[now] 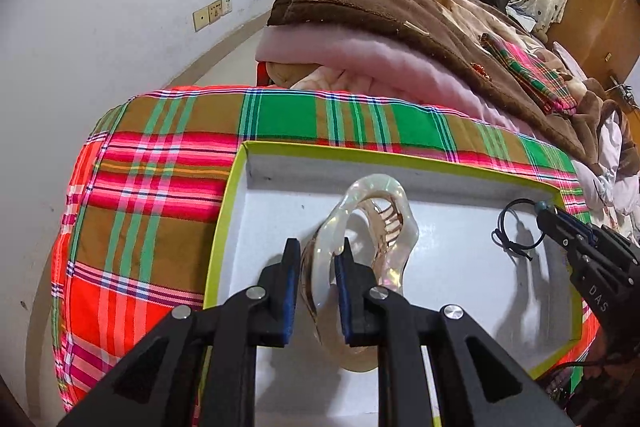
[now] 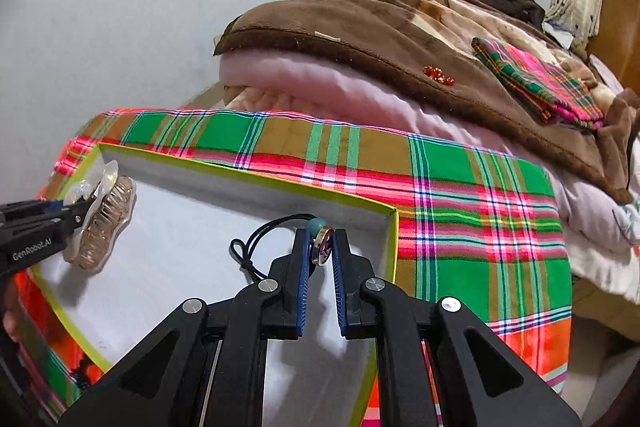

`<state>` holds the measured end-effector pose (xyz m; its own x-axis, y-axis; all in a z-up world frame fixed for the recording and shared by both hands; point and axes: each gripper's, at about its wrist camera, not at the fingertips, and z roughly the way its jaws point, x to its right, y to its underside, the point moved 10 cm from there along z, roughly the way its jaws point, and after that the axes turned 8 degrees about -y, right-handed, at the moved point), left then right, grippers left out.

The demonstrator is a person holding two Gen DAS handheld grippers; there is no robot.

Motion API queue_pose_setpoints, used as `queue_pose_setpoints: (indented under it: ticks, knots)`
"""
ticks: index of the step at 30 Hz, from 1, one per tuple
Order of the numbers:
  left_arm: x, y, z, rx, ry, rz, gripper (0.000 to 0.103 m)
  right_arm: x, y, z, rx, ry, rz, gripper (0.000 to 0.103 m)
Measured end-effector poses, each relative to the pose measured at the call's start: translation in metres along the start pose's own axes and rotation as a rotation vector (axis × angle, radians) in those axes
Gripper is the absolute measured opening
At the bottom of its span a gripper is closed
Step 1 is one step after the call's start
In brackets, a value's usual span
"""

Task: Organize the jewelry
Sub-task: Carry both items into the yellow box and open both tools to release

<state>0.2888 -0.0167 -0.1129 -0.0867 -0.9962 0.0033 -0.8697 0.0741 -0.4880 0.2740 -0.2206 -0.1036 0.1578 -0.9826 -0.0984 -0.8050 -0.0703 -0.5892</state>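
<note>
A shallow white box with a lime-green rim (image 1: 400, 155) (image 2: 240, 169) lies on a plaid cloth. My left gripper (image 1: 318, 253) is shut on a pearly translucent hair claw clip (image 1: 384, 219), held over the box's left part; the clip also shows in the right wrist view (image 2: 106, 223). My right gripper (image 2: 321, 241) is shut on a round metal pendant (image 2: 323, 247) with a teal bead (image 2: 315, 225) and a black cord loop (image 2: 256, 239), held over the box's right part. In the left wrist view the right gripper (image 1: 550, 213) and the cord loop (image 1: 516, 229) show at the right.
The plaid cloth (image 1: 160, 187) (image 2: 480, 207) covers a raised surface. Behind it lie a pink quilt (image 1: 360, 59) and a brown blanket (image 2: 400, 27) with a folded plaid cloth (image 2: 540, 83) and a small red ornament (image 2: 438, 74). White wall at left; shelves at the far back.
</note>
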Motion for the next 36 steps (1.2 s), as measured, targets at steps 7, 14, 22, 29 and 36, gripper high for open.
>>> queue_pose_setpoints:
  ticks: [7,14,22,29,36]
  knots:
    - [-0.002,0.0,0.005,-0.018,-0.014,-0.003,0.024,0.001,0.0,0.004,-0.014,0.029,-0.02,0.012]
    - [-0.004,-0.001,0.006,-0.021,-0.02,-0.002,0.033,0.001,0.0,0.007,-0.021,0.046,-0.027,0.013]
    - [-0.006,-0.003,0.001,-0.008,-0.018,-0.014,0.044,-0.003,-0.002,0.003,-0.003,0.035,-0.029,0.02]
    - [-0.003,-0.006,-0.015,0.027,0.007,-0.013,0.054,-0.007,-0.003,-0.007,0.02,0.012,-0.027,0.039]
    - [0.0,-0.003,-0.044,0.078,0.041,-0.017,0.057,-0.01,-0.004,-0.035,0.077,-0.012,-0.011,0.039]
